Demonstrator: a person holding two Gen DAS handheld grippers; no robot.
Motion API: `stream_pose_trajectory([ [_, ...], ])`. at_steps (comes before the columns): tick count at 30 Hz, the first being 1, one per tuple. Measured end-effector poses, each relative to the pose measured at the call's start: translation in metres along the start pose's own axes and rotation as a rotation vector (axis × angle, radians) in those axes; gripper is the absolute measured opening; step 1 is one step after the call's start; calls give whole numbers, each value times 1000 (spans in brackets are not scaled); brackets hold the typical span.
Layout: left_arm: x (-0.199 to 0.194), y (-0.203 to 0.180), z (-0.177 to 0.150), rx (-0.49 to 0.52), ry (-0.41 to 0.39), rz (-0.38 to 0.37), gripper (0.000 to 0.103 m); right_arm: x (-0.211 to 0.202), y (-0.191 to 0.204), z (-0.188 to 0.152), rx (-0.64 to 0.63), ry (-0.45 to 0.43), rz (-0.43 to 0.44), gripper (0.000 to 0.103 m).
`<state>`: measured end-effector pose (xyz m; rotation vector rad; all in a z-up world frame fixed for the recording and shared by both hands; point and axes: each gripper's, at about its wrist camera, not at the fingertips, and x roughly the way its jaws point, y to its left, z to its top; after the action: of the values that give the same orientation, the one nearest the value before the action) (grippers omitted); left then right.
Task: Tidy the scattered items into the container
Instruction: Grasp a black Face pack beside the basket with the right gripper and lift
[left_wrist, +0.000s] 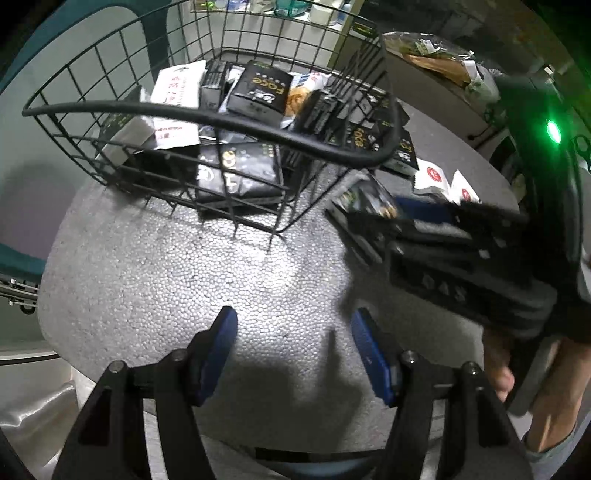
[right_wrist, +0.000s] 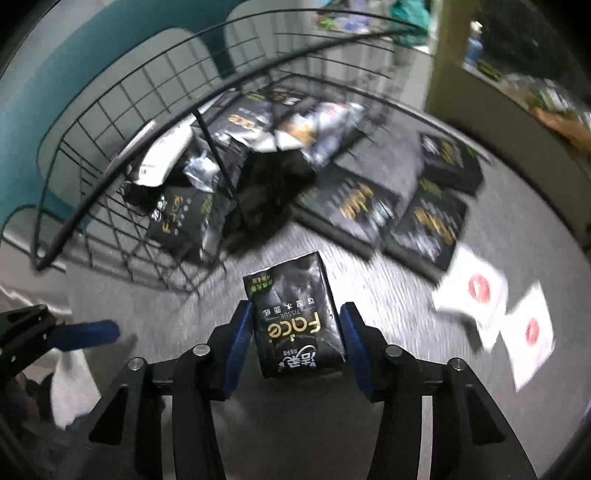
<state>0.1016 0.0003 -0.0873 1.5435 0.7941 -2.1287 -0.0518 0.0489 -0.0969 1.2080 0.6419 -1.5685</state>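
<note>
A black wire basket (left_wrist: 207, 114) stands on the foam-topped table and holds several black "Face" tissue packs and white packets. Below it my left gripper (left_wrist: 293, 347) hangs open over bare foam with nothing between its blue fingers. My right gripper (right_wrist: 293, 332) is shut on a black Face tissue pack (right_wrist: 295, 317), blue pads against both its sides, just right of the basket (right_wrist: 122, 155). From the left wrist view that gripper (left_wrist: 406, 218) comes in blurred from the right with the pack (left_wrist: 369, 199) at its tip. Three more black packs (right_wrist: 432, 221) lie flat on the table.
Two white sachets with red dots (right_wrist: 480, 291) lie right of the black packs, also seen as white sachets (left_wrist: 432, 177). A person's hand (left_wrist: 498, 362) holds the right gripper. Beyond the table's edge (left_wrist: 48, 295) are a teal chair (right_wrist: 44, 110) and a cluttered shelf (left_wrist: 436, 55).
</note>
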Motion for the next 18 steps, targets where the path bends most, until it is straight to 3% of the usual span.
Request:
stream_pose_trajectory([
  [5,-3,-31,7,63,-11,-16,70,-31,-40,-53,174,-24,-137,47],
  [11,7,-107,32,208,-33,-56,70,-71,-116,-119,469,-52,-376,47],
  [14,29,-142,54,275,-11,-65,70,-80,-141,-131,567,-77,-348,47],
  [18,53,-165,79,305,-9,-25,70,-80,-148,-125,569,-84,-340,47],
])
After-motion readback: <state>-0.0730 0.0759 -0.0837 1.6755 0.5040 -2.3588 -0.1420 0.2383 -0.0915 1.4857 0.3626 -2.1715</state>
